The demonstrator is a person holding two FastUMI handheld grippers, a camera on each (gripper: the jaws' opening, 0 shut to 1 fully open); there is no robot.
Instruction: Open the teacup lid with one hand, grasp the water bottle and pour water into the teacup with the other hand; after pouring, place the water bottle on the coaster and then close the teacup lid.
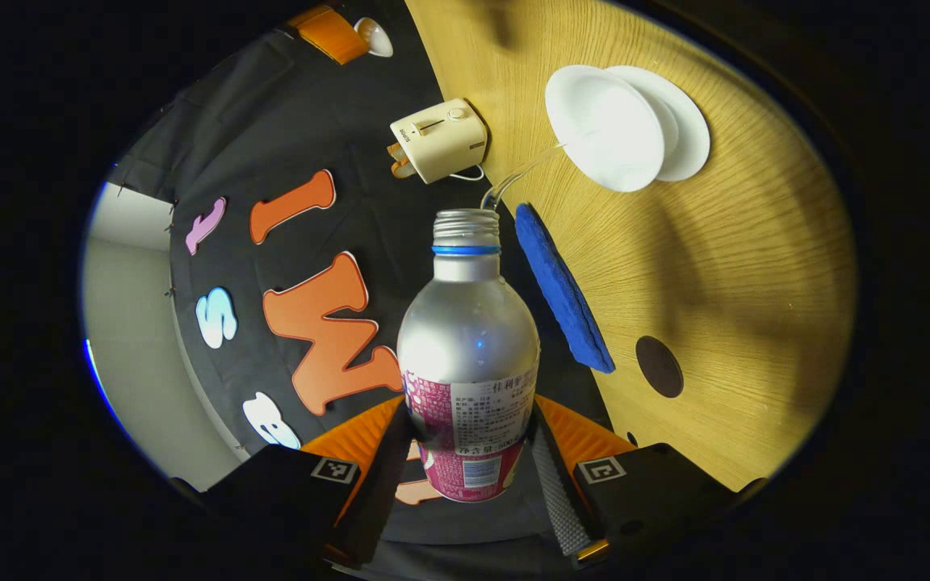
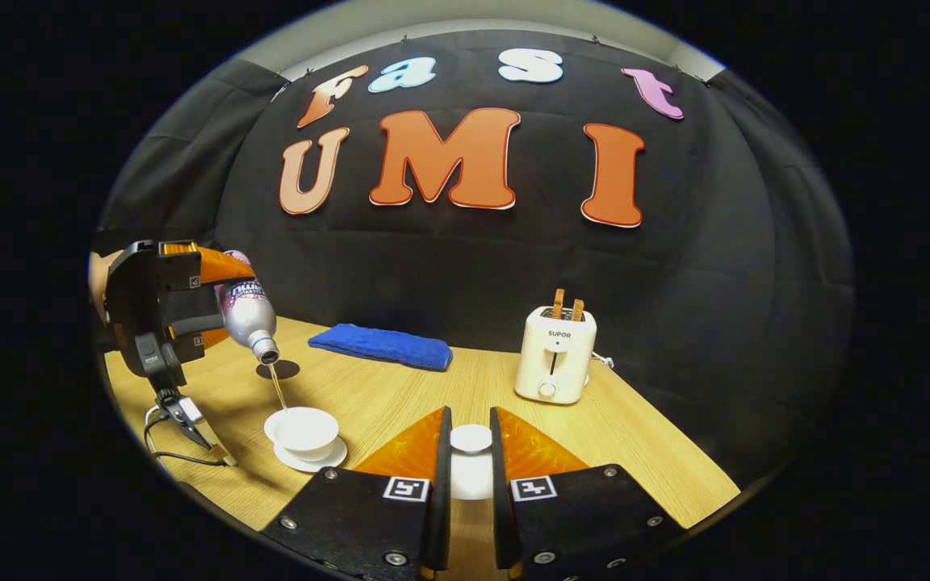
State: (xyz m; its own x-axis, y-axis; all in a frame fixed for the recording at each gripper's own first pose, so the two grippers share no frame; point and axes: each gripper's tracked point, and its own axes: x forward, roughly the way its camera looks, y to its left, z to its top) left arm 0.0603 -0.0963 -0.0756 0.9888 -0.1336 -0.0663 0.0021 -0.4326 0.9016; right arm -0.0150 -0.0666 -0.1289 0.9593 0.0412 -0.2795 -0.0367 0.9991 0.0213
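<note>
The left gripper (image 1: 471, 460) fingers clamp the tilted bottle (image 1: 469, 347), water streaming into the teacup (image 2: 304, 428); the right gripper (image 2: 470, 460) fingers pinch the lid (image 2: 471, 438).

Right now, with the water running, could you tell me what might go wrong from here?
The stream from the tilted water bottle in the left gripper lands near the teacup rim, so a small drift could spill onto the table. The right gripper pinches the lid by its small knob; it might slip.
</note>
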